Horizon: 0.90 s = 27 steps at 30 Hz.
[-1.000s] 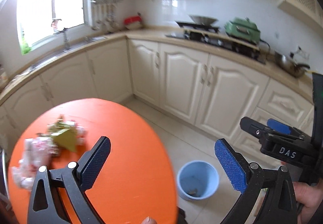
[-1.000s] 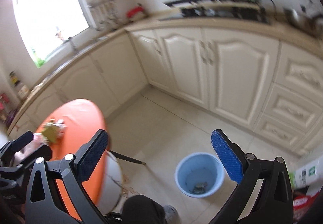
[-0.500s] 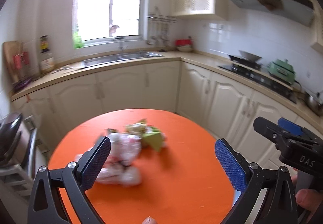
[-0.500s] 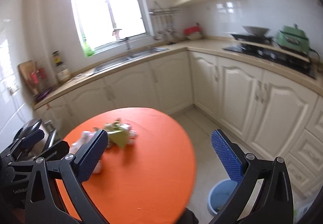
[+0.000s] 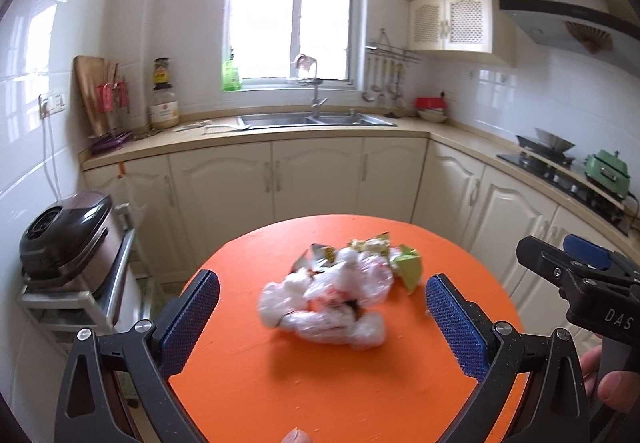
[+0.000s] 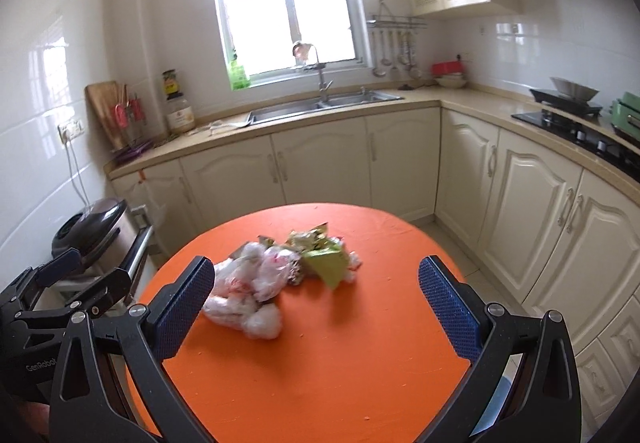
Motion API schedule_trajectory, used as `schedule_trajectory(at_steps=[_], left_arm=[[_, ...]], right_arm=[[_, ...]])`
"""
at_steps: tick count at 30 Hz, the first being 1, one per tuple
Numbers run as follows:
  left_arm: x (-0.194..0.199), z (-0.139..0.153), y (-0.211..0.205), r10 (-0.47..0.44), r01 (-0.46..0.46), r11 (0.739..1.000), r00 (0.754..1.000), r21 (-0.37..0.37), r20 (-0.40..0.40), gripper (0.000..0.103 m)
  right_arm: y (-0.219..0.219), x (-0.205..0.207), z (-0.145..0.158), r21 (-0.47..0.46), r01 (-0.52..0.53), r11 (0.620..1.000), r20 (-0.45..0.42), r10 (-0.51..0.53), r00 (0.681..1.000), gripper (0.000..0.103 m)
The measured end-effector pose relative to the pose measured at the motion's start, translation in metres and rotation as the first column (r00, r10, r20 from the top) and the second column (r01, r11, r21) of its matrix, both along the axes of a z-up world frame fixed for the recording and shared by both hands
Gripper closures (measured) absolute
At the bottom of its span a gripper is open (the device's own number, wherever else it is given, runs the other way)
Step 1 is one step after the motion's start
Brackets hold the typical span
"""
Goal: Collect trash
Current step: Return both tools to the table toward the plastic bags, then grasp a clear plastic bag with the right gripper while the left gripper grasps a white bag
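While both the left gripper (image 5: pixel 320 317) and right gripper (image 6: pixel 316 301) hover with fingers spread wide and empty, the trash pile (image 5: pixel 340 291) lies uncollected at mid-frame on the orange worktop (image 5: pixel 320 383).

**Round orange table with a trash heap**

The orange table (image 5: pixel 340 383) carries one pile: crumpled white plastic bags (image 5: pixel 328 303) ahead between the left jaws, touching a green carton (image 5: pixel 410 269) and torn wrappers (image 5: pixel 370 245) just beyond, toward the right jaw.
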State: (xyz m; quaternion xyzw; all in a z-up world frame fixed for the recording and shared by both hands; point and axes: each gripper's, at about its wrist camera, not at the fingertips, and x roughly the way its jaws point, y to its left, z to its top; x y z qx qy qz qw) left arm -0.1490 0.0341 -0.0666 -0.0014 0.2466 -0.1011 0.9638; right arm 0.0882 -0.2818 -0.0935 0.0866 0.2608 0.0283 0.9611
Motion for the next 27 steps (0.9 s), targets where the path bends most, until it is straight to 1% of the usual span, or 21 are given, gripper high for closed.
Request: schedule_trajectory(at_steps=[3, 4, 8, 9, 10, 12, 13, 15, 16, 18, 19, 22, 27], left_arm=[[0.002, 0.004, 0.003, 0.016, -0.016, 1.000, 1.000, -0.006, -0.017, 0.001], [-0.004, 0.001, 0.003, 0.021, -0.021, 1.000, 1.000, -0.007, -0.021, 0.001], [0.007, 0.010, 0.007, 0.036, -0.036, 0.999, 0.999, -0.012, -0.032, 0.001], [0.019, 0.015, 0.008, 0.038, -0.038, 0.999, 0.998, -0.015, -0.041, 0.001], [0.018, 0.012, 0.006, 0.043, -0.044, 0.999, 0.998, -0.013, -0.050, 0.001], [0.036, 0.014, 0.008, 0.045, -0.046, 0.999, 0.996, -0.013, -0.074, 0.001], [0.039, 0.008, 0.007, 0.048, -0.049, 0.999, 0.995, -0.014, -0.093, 0.001], [0.064, 0.006, 0.013, 0.048, -0.051, 0.998, 0.990, -0.021, -0.129, 0.001], [0.070, 0.000, 0.011, 0.046, -0.050, 0.998, 0.987, -0.025, -0.151, 0.001], [0.091, 0.000, 0.013, 0.049, -0.055, 0.998, 0.983, -0.027, -0.177, 0.001], [0.099, -0.005, 0.011, 0.054, -0.060, 0.998, 0.980, -0.026, -0.193, 0.001], [0.130, -0.003, 0.008, 0.066, -0.073, 0.997, 0.972, -0.024, -0.225, 0.001], [0.174, -0.014, -0.002, 0.081, -0.085, 0.996, 0.964, -0.007, -0.253, 0.001]], right_arm=[[0.007, 0.006, -0.003, -0.009, -0.020, 1.000, -0.012, 0.020, 1.000, 0.000], [0.009, 0.006, -0.003, -0.012, -0.023, 1.000, -0.011, 0.022, 1.000, 0.000], [0.014, 0.012, -0.003, -0.016, -0.029, 0.999, -0.016, 0.029, 0.999, 0.000], [0.016, 0.013, -0.003, -0.017, -0.030, 0.999, -0.019, 0.029, 0.999, 0.000], [0.017, 0.017, -0.005, -0.017, -0.033, 0.999, -0.027, 0.032, 0.999, 0.000], [0.019, 0.024, -0.009, -0.018, -0.035, 0.999, -0.044, 0.034, 0.998, 0.000], [0.021, 0.028, -0.012, -0.019, -0.036, 0.999, -0.055, 0.035, 0.998, 0.000], [0.024, 0.036, -0.019, -0.018, -0.043, 0.999, -0.081, 0.041, 0.996, 0.000], [0.025, 0.040, -0.021, -0.016, -0.046, 0.999, -0.089, 0.044, 0.995, 0.000], [0.029, 0.052, -0.031, -0.009, -0.052, 0.999, -0.117, 0.050, 0.992, 0.000], [0.031, 0.061, -0.038, -0.003, -0.059, 0.998, -0.140, 0.058, 0.988, 0.000], [0.041, 0.085, -0.056, 0.007, -0.074, 0.997, -0.188, 0.074, 0.979, 0.000], [0.061, 0.130, -0.089, 0.029, -0.105, 0.994, -0.265, 0.109, 0.958, 0.000]])
